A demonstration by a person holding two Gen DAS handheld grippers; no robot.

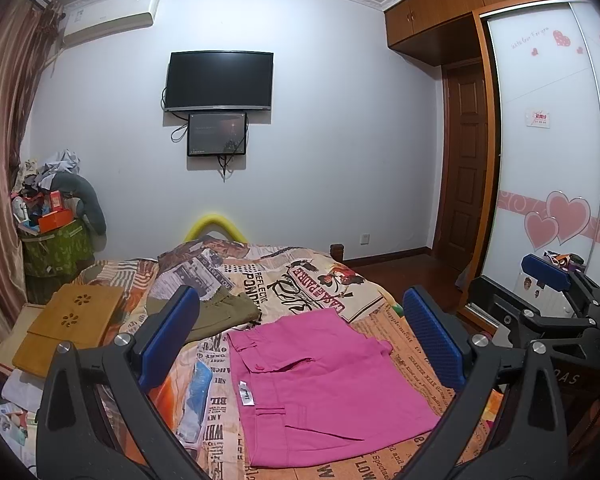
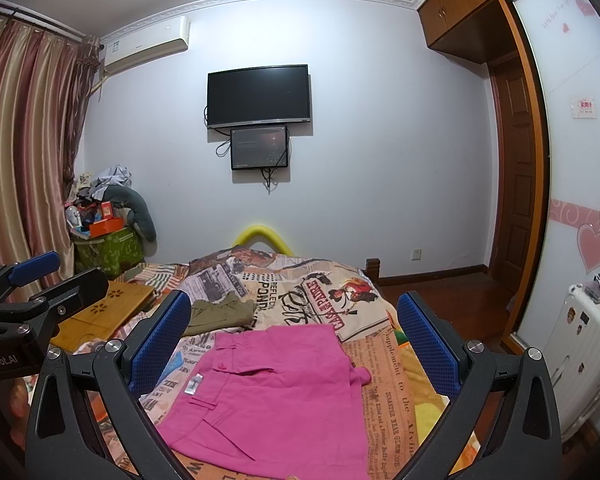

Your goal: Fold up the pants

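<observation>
Pink pants lie folded into a flat rectangle on the printed bedspread, with a white tag showing near the waistband; they also show in the right wrist view. My left gripper is open and empty, held above the pants. My right gripper is open and empty, also above them. The right gripper shows at the right edge of the left wrist view, and the left gripper at the left edge of the right wrist view.
Folded olive pants lie farther back on the bed. A bamboo lap tray sits at the bed's left. A green bin of clutter stands by the curtain. A white suitcase stands by the wardrobe at right.
</observation>
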